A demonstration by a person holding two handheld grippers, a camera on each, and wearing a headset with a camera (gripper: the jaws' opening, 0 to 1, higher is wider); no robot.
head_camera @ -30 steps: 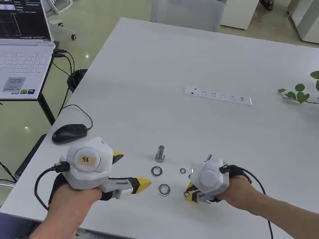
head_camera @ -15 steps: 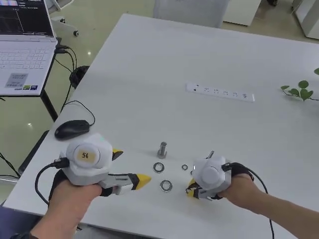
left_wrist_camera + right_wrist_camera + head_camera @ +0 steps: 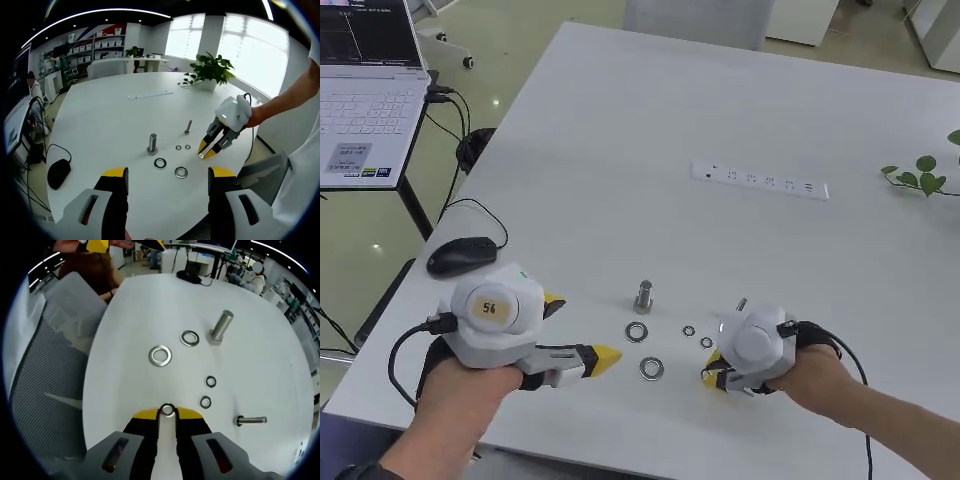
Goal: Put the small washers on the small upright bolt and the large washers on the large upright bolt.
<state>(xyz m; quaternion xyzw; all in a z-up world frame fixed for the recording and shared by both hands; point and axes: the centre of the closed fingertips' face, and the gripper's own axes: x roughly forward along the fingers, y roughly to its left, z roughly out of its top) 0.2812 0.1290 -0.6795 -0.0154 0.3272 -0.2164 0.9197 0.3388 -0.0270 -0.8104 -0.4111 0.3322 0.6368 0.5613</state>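
We list:
- Small washer (image 3: 168, 410), pinched in the clenched right gripper (image 3: 710, 368), near the front edge of the table (image 3: 720, 100).
- Loose small washers (image 3: 689, 330) and large washers (image 3: 637, 331), lying flat beside it.
- Large bolt (image 3: 643, 296) and small bolt (image 3: 741, 304), long axes vertical, shanks up.
- Left gripper (image 3: 580, 330), jaws spread, holding nothing.

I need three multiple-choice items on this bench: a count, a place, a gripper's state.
1. Small washers loose on the table: A one; B two; C four.
2. The large washers lie: A flat near the large bolt; B threaded on it; C stacked together.
3. The right gripper is: A open wide; B shut on a small washer; C shut on a bolt.
Key: B, two rings lie apart from the jaws; A, both lie flat beside the upright bolt; B, a ring sits between its closed tips.
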